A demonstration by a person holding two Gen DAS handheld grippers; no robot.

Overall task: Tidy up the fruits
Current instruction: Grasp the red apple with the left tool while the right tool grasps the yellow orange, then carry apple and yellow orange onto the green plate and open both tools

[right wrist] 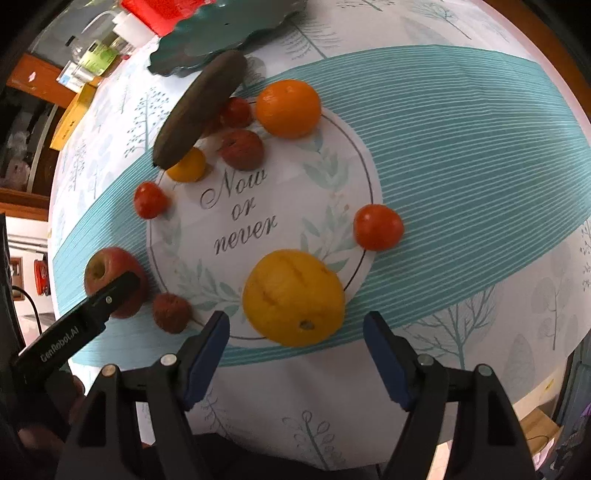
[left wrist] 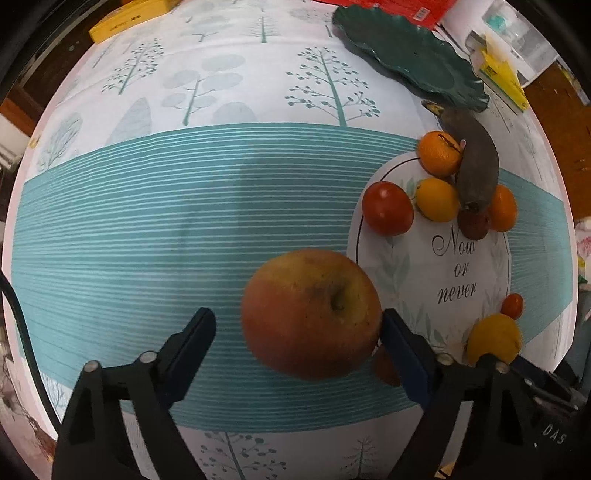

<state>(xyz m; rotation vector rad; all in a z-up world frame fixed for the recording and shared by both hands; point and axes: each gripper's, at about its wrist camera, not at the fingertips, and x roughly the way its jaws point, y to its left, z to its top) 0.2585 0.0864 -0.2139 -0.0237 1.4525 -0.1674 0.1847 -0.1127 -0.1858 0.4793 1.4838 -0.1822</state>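
Note:
A red-yellow apple (left wrist: 310, 314) lies on the teal-striped cloth between the fingers of my open left gripper (left wrist: 297, 332); the right finger touches it, the left finger stands apart. The apple also shows in the right wrist view (right wrist: 110, 273), with the left gripper's finger (right wrist: 110, 295) against it. My right gripper (right wrist: 295, 347) is open around a yellow lemon-like fruit (right wrist: 293, 297), not touching. Oranges (right wrist: 288, 109), tomatoes (right wrist: 377, 227) and a dark overripe banana (right wrist: 201, 107) lie on and around the printed circle (right wrist: 240, 210). A dark green leaf-shaped plate (left wrist: 410, 55) stands behind.
A small brown lychee-like fruit (right wrist: 170, 312) lies beside the apple. Yellow boxes (left wrist: 125, 18) and a red box (right wrist: 162, 14) stand at the table's far edge, with bottles and clutter (right wrist: 92, 55) beyond. The table edge runs close below both grippers.

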